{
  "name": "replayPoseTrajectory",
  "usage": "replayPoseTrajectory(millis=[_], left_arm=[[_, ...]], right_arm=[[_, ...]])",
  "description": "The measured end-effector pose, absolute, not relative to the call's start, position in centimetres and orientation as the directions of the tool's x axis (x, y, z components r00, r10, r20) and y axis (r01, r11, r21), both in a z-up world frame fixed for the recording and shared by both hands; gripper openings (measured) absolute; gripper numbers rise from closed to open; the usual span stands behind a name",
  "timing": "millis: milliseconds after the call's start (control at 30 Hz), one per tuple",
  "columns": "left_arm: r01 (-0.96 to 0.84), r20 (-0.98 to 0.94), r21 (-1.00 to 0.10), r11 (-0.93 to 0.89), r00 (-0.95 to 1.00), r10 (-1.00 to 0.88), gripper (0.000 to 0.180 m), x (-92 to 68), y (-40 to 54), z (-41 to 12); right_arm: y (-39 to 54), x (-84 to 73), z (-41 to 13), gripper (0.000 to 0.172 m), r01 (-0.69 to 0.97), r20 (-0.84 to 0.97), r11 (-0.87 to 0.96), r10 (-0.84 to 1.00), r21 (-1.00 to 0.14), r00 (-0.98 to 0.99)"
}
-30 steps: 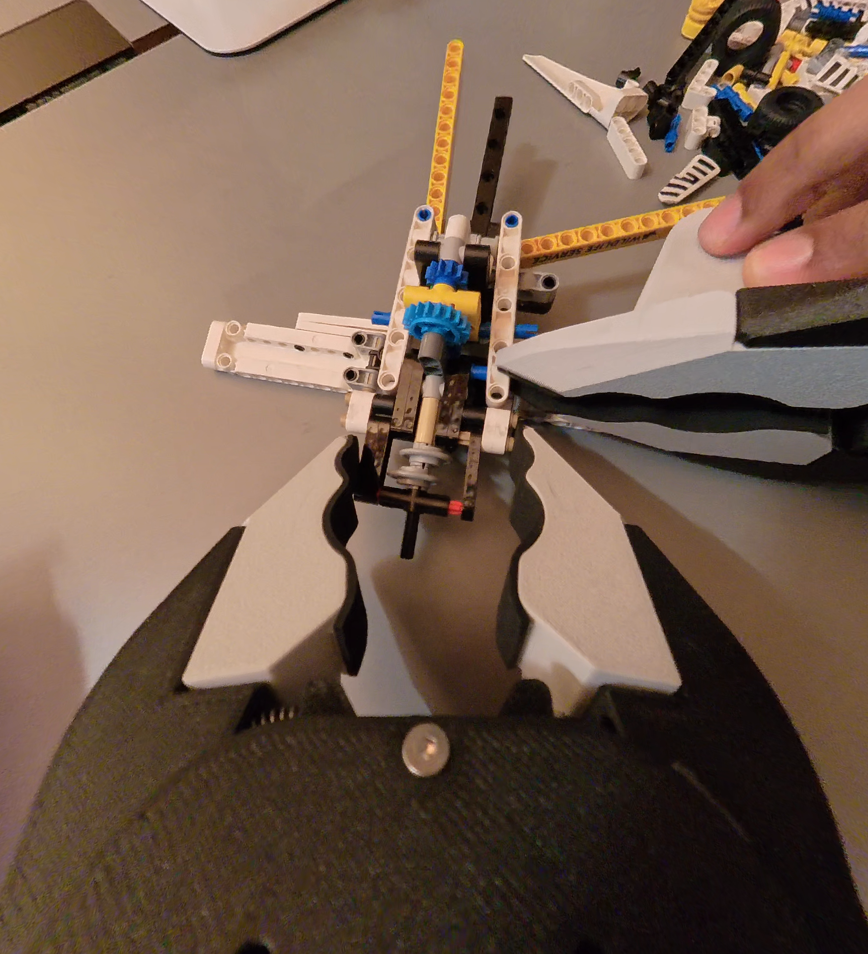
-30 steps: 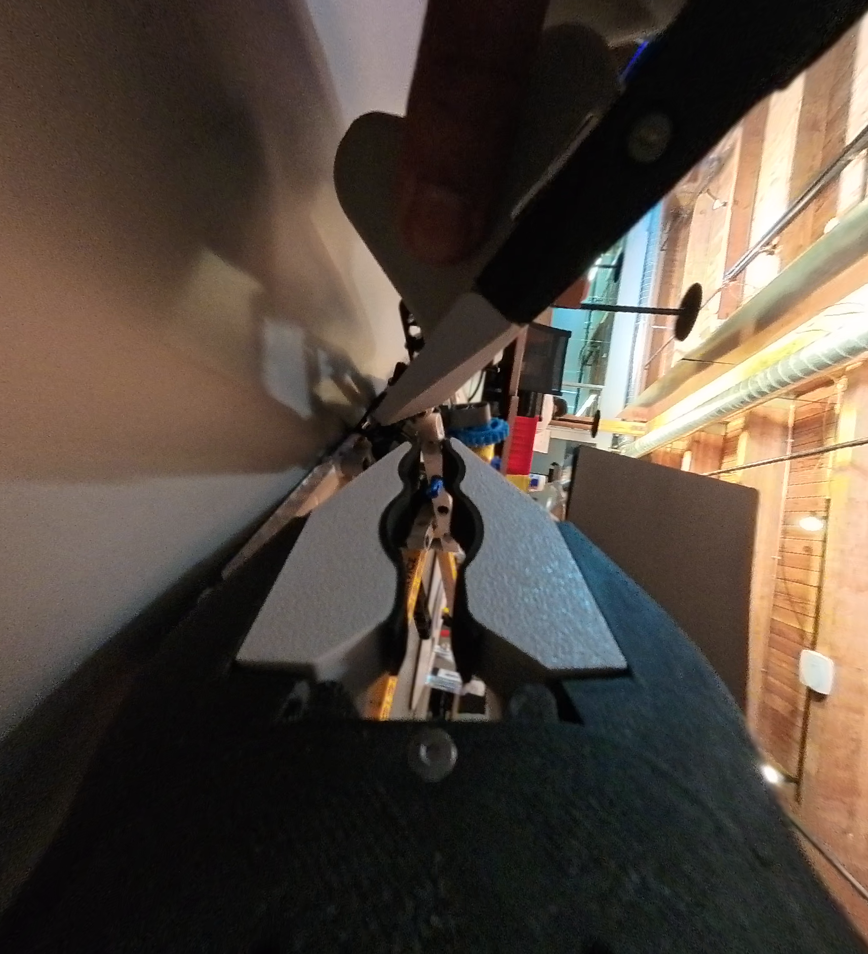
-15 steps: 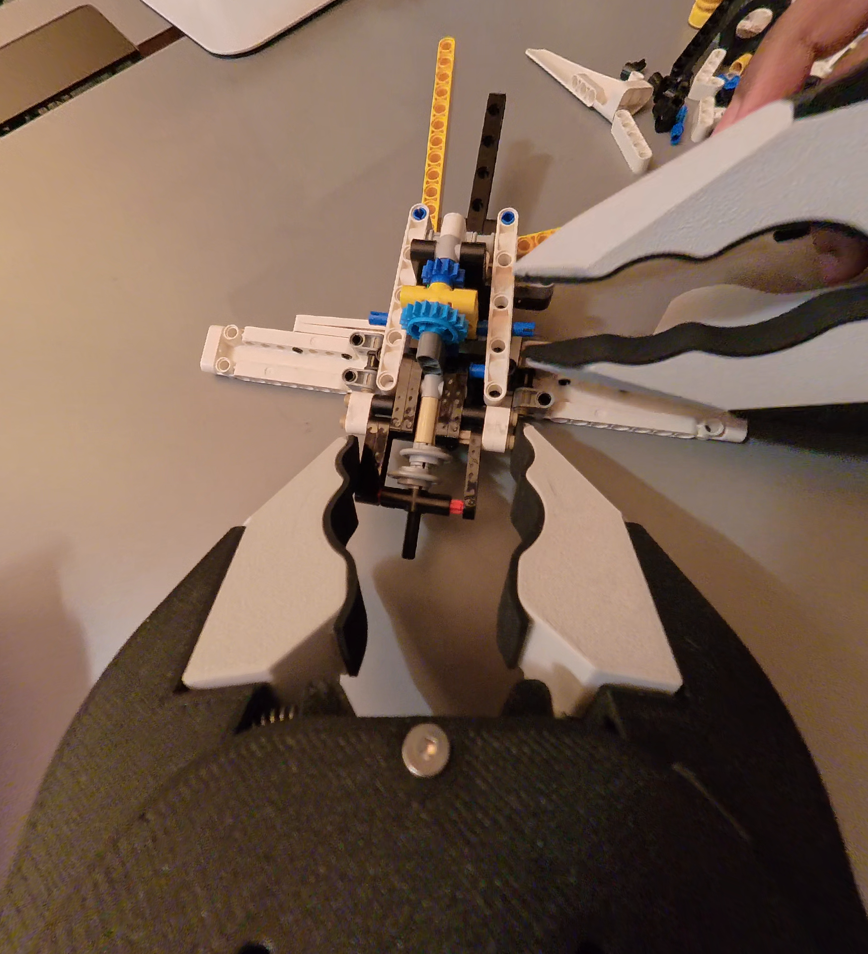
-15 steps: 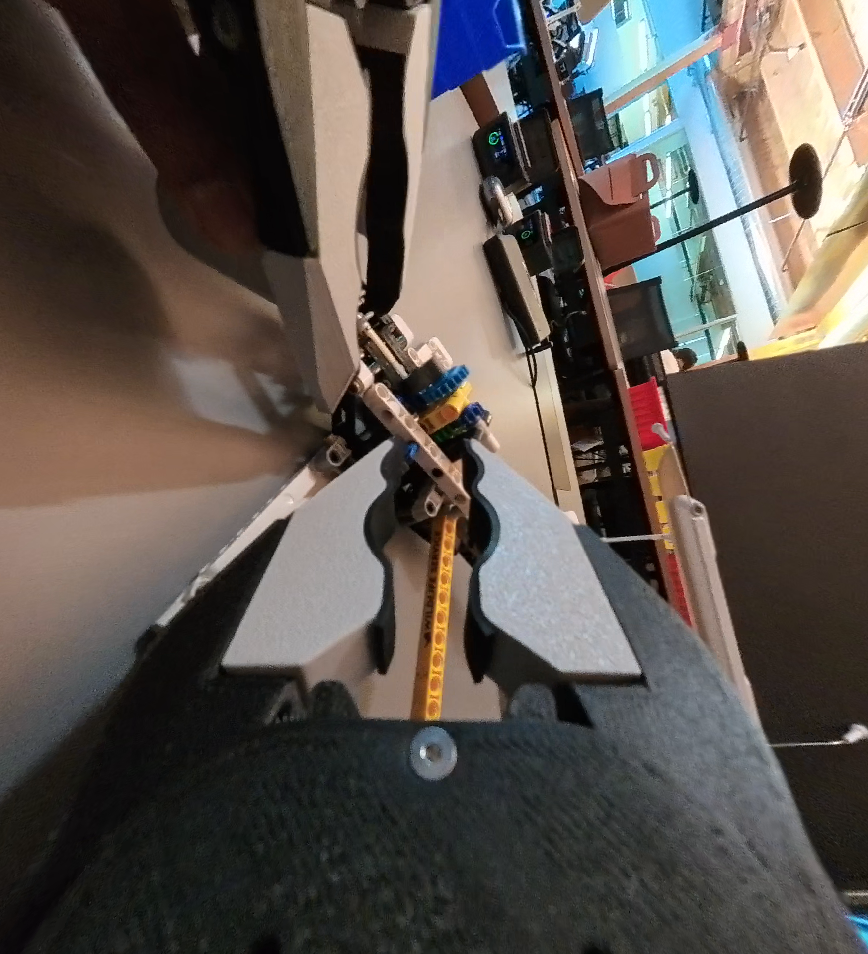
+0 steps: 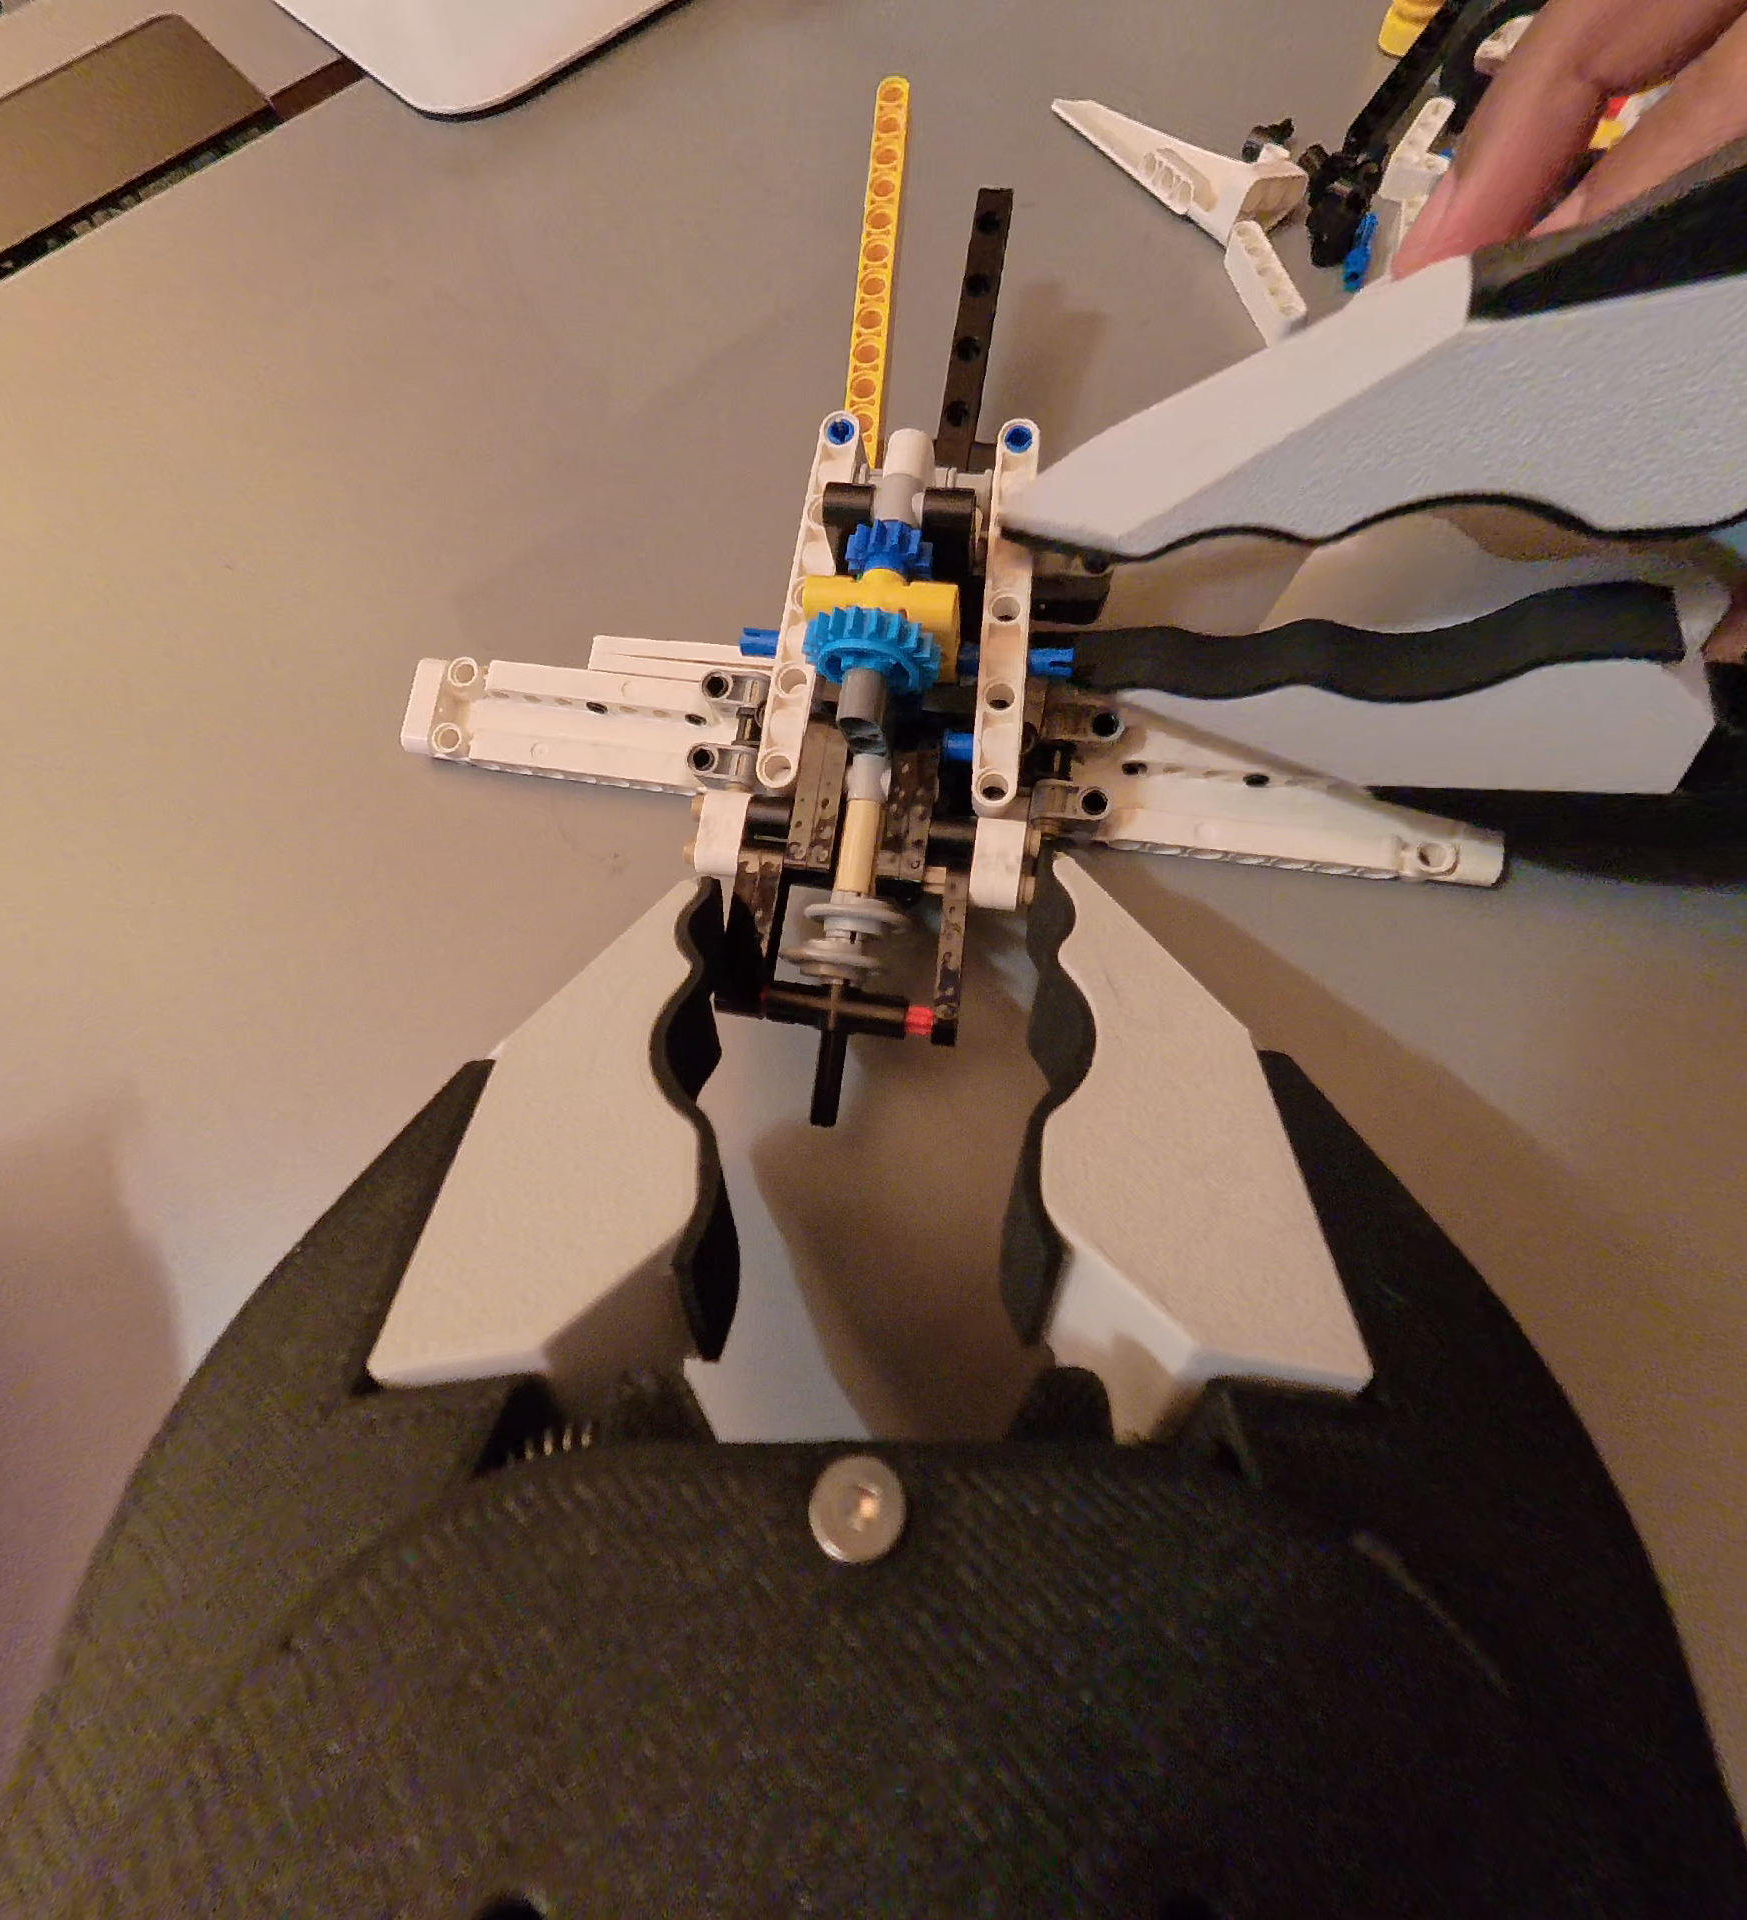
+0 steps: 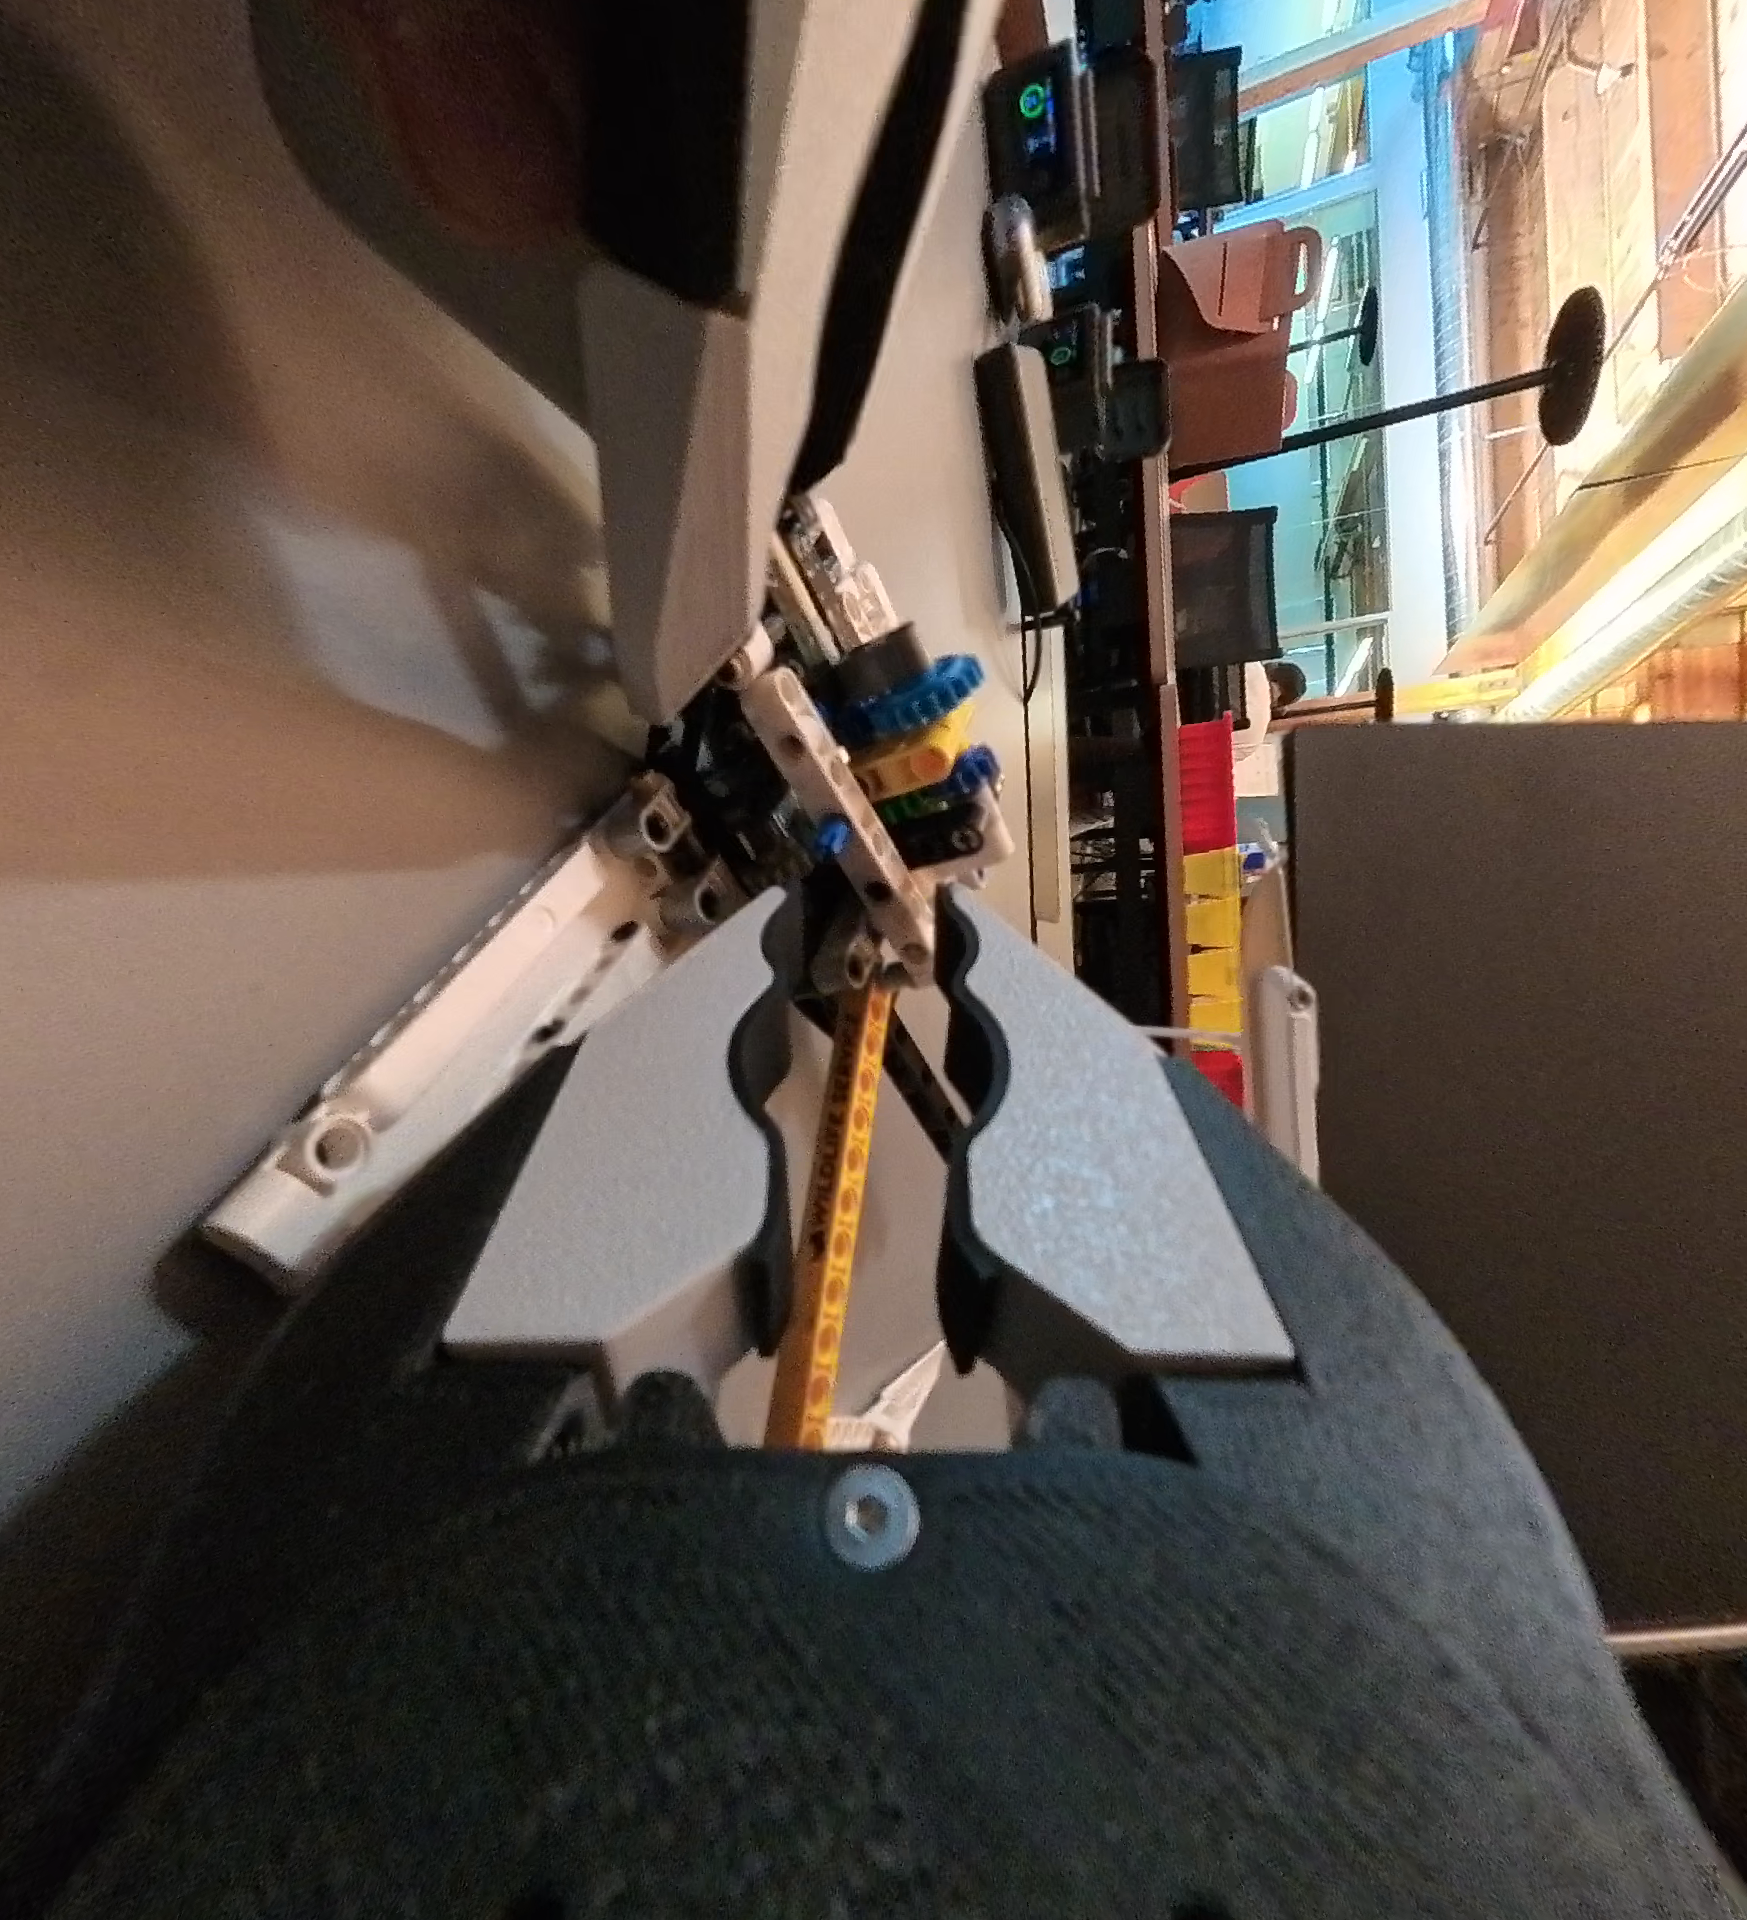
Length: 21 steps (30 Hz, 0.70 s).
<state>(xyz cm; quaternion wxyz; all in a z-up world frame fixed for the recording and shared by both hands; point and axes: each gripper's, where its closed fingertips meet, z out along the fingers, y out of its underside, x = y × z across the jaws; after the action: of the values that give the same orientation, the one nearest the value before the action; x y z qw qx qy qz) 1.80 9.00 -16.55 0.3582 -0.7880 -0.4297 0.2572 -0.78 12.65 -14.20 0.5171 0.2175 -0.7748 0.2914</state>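
On the table: a grey top point(image 5: 277, 468) carries everything; a pale flat slab shows at its far edge.
Left gripper: the left gripper point(image 5: 874, 894) reaches in from the near side. Its fingertips point(image 5: 687, 914) bear on the toy-brick model at its near corners, one on each side, which would steady it on the table.
Right gripper: the right gripper point(image 6: 864, 935) comes in from the model's right, turned on its side, with a hand point(image 5: 1575, 114) on its body. Its jaws stand apart around the end of a white beam and a grey connector, gripping nothing. A second yellow beam point(image 6: 843, 1174) runs between the fingers untouched.
Model: the toy-brick model point(image 5: 890, 665) sits mid-table between the two grippers. White panels stick out to the left point(image 5: 557, 712) and right point(image 5: 1264, 821).
Long beams: a yellow beam point(image 5: 879, 260) and a black beam point(image 5: 978, 312) point away from the model's far end.
Gears: a blue gear point(image 5: 874, 655) sits on the centre shaft, just before a yellow block.
Loose parts: a heap of loose pieces point(image 5: 1253, 187) lies straight on the table at far right, and no box or tray shows.
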Motion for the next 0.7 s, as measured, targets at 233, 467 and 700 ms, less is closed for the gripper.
replayPoseTrajectory(millis=[233,467,700], left_arm=[[0.482,-0.102,-0.79,-0.379,0.507,0.856,0.058,1.9,9.1,-16.4],[0.463,-0.15,-0.789,-0.404,0.493,0.857,0.085,1.5,9.0,-15.9],[0.484,-0.163,-0.695,-0.532,0.614,0.772,0.082,0.9,9.6,-16.2]], right_arm=[[12.3,-0.6,-14.2,0.011,-0.688,0.966,0.722,-0.122,-0.071,-0.228],[12.1,-0.2,-14.2,0.007,-0.707,0.968,0.708,-0.172,-0.009,-0.184],[12.0,0.0,-14.2,0.007,-0.725,0.969,0.689,-0.172,-0.011,-0.177]])
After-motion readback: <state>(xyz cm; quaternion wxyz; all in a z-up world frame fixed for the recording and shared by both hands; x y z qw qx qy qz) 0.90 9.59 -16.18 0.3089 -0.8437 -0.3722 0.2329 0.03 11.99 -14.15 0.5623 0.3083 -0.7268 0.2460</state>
